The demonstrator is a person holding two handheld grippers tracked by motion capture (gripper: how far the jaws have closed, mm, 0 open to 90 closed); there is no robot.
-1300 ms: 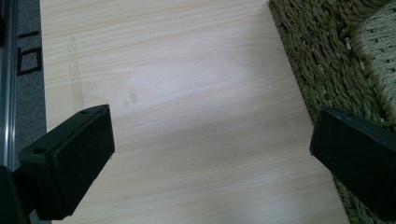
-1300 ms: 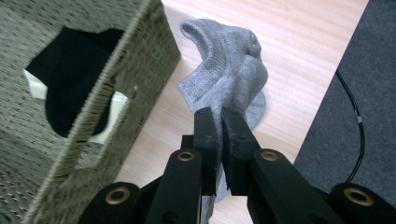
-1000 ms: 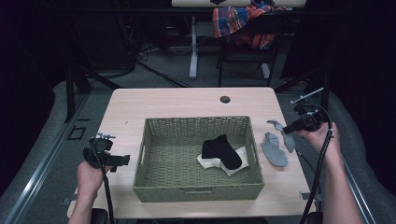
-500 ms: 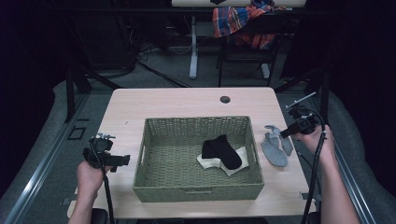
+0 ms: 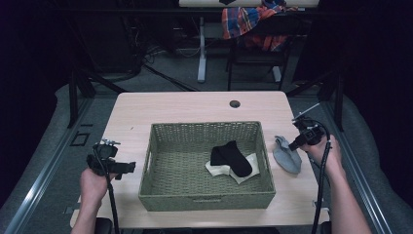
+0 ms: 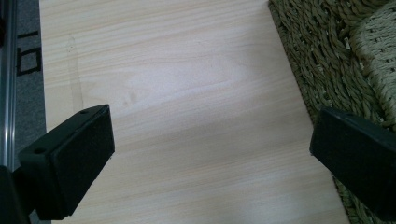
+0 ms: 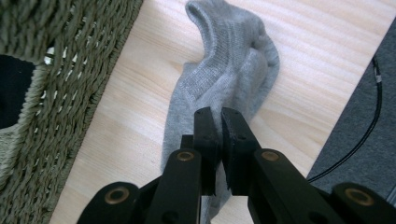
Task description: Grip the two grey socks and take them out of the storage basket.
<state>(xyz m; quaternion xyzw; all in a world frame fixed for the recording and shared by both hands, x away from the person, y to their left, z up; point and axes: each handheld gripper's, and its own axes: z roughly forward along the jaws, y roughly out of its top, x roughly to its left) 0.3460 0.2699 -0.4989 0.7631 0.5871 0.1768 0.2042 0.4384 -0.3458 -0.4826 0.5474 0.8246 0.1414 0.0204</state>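
Right gripper (image 7: 218,122): jaws pinched on grey sock (image 7: 229,79) lying on table (image 5: 170,105) beside wicker basket (image 5: 160,187) | Left gripper (image 6: 210,154): jaws wide apart, holding nothing, above bare tabletop | High view: black sock (image 5: 231,157) over white cloth (image 5: 251,163) inside basket

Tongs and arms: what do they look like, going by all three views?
Both tongs are black. The left tongs have broad, flat rectangular pads. The right tongs have narrow pads on arms with brass-coloured rivets. A black cable trails from each. In the high view, both forearms are bare; no sleeves show.
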